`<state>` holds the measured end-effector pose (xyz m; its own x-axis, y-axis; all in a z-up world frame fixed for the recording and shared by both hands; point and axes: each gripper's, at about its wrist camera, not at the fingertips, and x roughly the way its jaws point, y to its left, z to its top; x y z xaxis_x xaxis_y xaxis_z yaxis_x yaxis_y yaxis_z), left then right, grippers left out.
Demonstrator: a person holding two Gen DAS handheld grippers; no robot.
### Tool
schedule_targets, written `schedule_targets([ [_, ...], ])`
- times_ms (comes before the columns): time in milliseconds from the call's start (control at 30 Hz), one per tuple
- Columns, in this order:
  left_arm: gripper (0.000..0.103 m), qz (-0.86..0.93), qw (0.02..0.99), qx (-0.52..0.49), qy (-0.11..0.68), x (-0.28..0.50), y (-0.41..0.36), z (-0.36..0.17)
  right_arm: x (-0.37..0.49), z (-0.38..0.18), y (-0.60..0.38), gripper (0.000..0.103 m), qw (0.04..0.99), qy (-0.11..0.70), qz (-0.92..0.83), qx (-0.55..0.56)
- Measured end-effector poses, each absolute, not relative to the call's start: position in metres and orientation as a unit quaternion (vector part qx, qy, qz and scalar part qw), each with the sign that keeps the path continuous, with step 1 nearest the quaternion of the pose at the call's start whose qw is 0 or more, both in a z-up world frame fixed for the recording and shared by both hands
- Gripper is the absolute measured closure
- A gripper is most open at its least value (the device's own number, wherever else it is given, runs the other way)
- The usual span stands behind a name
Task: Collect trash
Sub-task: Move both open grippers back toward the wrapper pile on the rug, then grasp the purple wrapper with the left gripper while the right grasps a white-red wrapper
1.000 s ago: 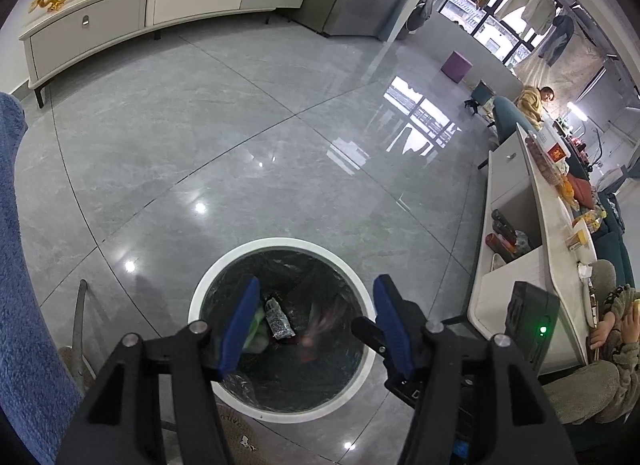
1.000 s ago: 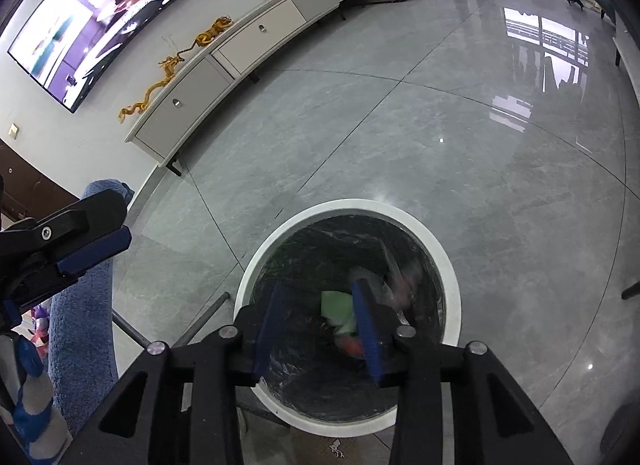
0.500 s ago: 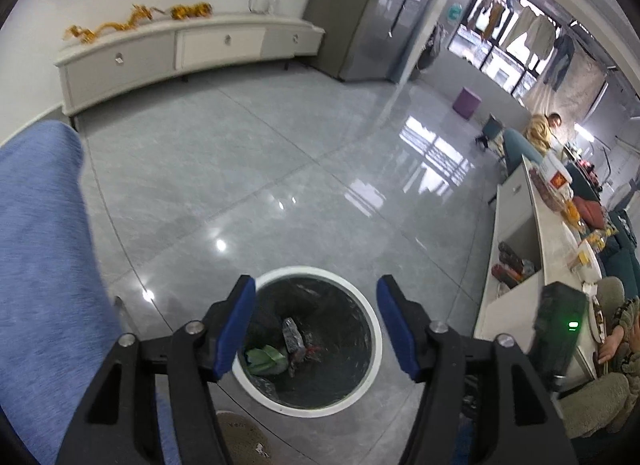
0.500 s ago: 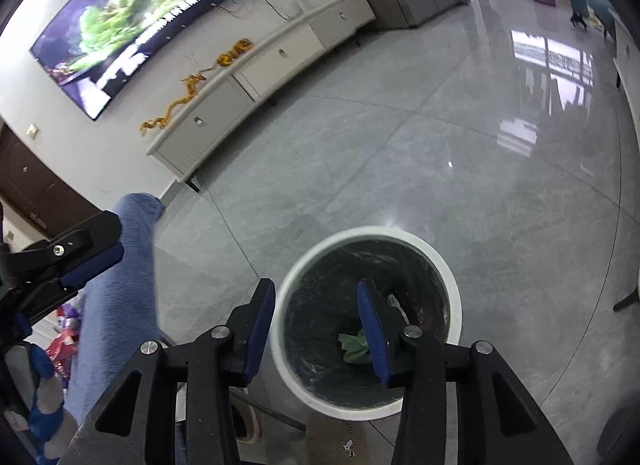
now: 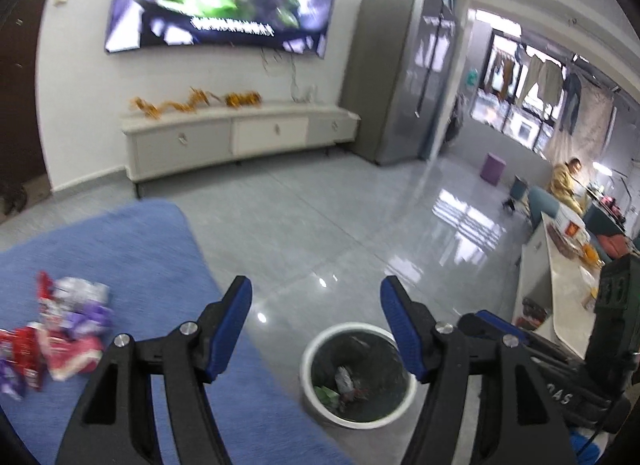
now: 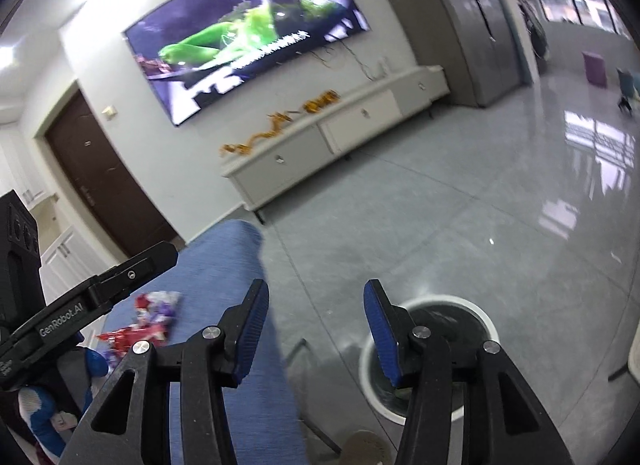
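Left wrist: hand-held gripper angled downward, empty.

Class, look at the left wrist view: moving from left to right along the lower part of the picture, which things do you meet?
Snack wrappers on the blue cloth → left gripper, jaws empty → white trash bin on the floor → right gripper's finger → white counter.

You are standing in a home living room: a big TV is playing above a long white cabinet.
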<state>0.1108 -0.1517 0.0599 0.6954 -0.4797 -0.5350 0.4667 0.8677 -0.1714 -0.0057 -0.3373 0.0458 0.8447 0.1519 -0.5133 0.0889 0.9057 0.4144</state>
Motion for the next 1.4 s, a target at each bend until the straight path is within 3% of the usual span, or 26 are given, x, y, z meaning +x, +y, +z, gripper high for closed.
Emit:
schedule_targets([
  [500,0.038,-0.130,0.972,-0.062,0.186,0.046,0.023,0.143,-0.043,0.123,-0.233,0.056,0.959,0.218,0.116,0.137],
  [1233,0.038,-0.015,0.994,-0.078,0.081,-0.033,0.180,0.275,-0.089,0.235,-0.170,0.055,0.967,0.124,0.211,0.074],
  [1400,0.038,0.023,0.994,-0.071,0.086,-0.025,0.211,0.271,-0.078,0.228,-0.161,0.052,0.964,0.128,0.223,0.071],
])
